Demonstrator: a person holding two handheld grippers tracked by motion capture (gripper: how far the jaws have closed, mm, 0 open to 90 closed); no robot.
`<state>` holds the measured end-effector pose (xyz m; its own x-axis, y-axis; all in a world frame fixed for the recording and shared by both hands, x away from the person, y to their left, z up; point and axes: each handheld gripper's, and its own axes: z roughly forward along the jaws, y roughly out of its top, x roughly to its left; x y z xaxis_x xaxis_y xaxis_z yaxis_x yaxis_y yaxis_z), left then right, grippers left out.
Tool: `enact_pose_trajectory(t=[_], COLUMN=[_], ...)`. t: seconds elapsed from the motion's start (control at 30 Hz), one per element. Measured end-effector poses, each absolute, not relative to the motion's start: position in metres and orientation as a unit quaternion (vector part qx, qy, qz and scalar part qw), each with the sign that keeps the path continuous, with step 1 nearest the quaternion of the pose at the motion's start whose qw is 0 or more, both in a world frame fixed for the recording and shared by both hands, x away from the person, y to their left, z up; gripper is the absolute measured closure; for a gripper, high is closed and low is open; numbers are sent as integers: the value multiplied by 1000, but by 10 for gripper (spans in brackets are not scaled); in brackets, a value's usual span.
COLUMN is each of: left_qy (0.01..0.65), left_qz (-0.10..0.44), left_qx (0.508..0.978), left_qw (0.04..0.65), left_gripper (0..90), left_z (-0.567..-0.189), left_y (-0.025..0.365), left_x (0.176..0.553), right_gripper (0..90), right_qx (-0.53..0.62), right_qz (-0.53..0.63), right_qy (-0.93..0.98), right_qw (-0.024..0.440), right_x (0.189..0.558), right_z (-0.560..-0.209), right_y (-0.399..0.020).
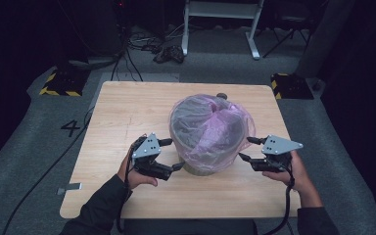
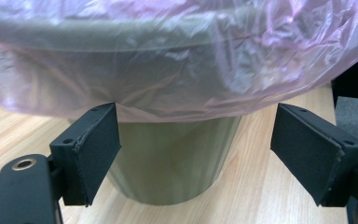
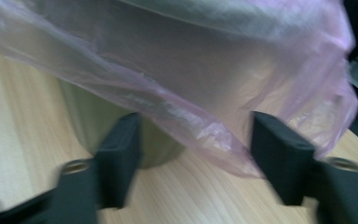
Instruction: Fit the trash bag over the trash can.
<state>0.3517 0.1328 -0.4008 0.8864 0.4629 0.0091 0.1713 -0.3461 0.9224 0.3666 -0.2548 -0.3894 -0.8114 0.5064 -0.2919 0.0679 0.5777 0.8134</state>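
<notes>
A grey-green bin (image 1: 203, 164) stands in the middle of the wooden table (image 1: 127, 107). A thin pink plastic bag (image 1: 210, 125) lines it and hangs over its rim. My left gripper (image 1: 175, 153) sits at the bin's left side, open, its jaws pointing at the bin wall. In the left gripper view the gripper (image 2: 196, 114) is just under the bag's hem (image 2: 177, 100), with the bin's base (image 2: 168, 158) between the pads and untouched. My right gripper (image 1: 246, 148) is open at the bin's right. In the right gripper view, which is blurred, loose bag film (image 3: 205, 130) hangs between the jaws of the gripper (image 3: 195, 121).
A small dark object (image 1: 221, 95) lies on the table behind the bin. Bare tabletop runs to the left of the bin and along the front edge. Beyond the table are floor cables (image 1: 147, 46), white frame legs (image 1: 252, 34) and yellow-black striped blocks (image 1: 61, 83).
</notes>
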Motion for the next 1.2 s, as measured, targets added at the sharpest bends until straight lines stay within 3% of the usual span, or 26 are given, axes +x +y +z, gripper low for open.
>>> enact_pose_trajectory(t=[0.2, 0.27, 0.43, 0.5, 0.57, 0.67, 0.73, 0.77, 0.83, 0.9, 0.93, 1.2], left_qy=[209, 210, 213, 215, 213, 205, 197, 194, 199, 196, 194, 191], left_qz=[162, 188, 212, 223, 213, 208, 205, 192, 194, 187, 183, 144], left_qx=[803, 803, 796, 796, 793, 796, 795, 793, 793, 797, 798, 801], left_qw=[534, 525, 525, 521, 529, 530, 536, 544, 542, 540, 540, 549], left_gripper=[187, 377, 740, 842, 899, 900, 874, 760, 426, 208, 149, 154], left_z=[-400, -398, -397, -398, -400, -401, -402, -403, -404, -406, -406, -409], left_y=[128, 128, 137, 141, 146, 150, 152, 153, 152, 148, 146, 127], left_x=[352, 351, 356, 358, 361, 359, 355, 353, 346, 339, 336, 323], right_gripper=[824, 887, 900, 900, 900, 900, 900, 900, 900, 900, 900, 900], right_qx=[146, 137, 121, 117, 113, 109, 104, 102, 99, 97, 95, 85], right_qz=[432, 447, 441, 445, 445, 449, 447, 447, 453, 455, 454, 443], right_qy=[850, 846, 855, 855, 857, 858, 861, 862, 861, 861, 862, 870], right_qw=[263, 257, 246, 239, 235, 226, 220, 218, 209, 205, 204, 199], right_x=[361, 357, 353, 352, 351, 349, 348, 347, 345, 344, 343, 338], right_z=[-393, -393, -399, -401, -404, -408, -411, -412, -414, -415, -415, -421], right_y=[-244, -242, -233, -230, -227, -223, -220, -218, -215, -212, -210, -191])
